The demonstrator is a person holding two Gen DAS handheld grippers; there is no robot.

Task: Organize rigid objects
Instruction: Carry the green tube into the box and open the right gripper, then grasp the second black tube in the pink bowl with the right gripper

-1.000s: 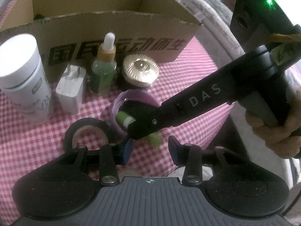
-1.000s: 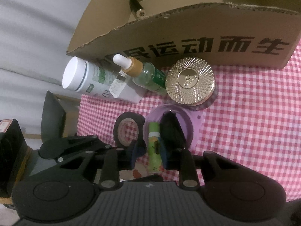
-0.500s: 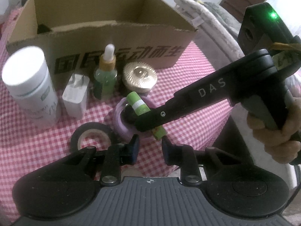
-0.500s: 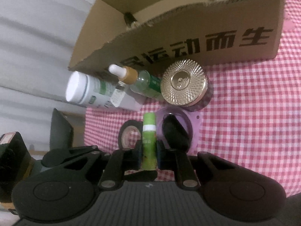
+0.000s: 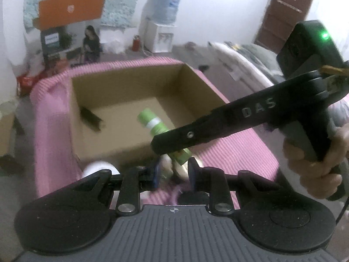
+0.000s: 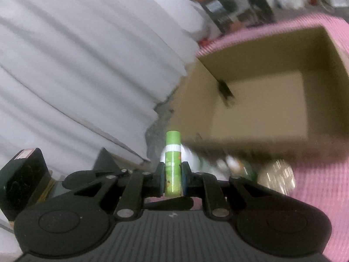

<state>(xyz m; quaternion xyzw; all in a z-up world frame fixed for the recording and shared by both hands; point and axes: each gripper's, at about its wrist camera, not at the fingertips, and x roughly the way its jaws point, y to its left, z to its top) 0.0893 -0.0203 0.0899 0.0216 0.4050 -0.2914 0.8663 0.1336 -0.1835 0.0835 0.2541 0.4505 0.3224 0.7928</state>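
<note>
My right gripper [image 6: 173, 175] is shut on a green tube [image 6: 173, 146] with a white band, held upright between the blue pads. In the left wrist view the right gripper [image 5: 170, 147] carries the green tube [image 5: 150, 120] tilted, over the near wall of the open cardboard box [image 5: 126, 75]. A dark oblong item [image 5: 90, 120] lies inside the box [image 6: 257, 109]. My left gripper [image 5: 173, 172] hangs just before the box with its jaws drawn close and nothing between them. A person's hand [image 5: 314, 166] grips the right handle.
A pink checked cloth [image 5: 231, 150] covers the table. Below the box's near wall, blurred, stand a white bottle [image 5: 100, 168], a dropper bottle [image 6: 240, 168] and a gold-lidded jar [image 6: 280, 176]. White fabric [image 6: 65, 65] lies left. A seated person [image 5: 91, 43] is far behind.
The right gripper closed on the green tube and lifted it from the table to the box's height. The left jaws narrowed and that gripper rose too; both views now look into the box.
</note>
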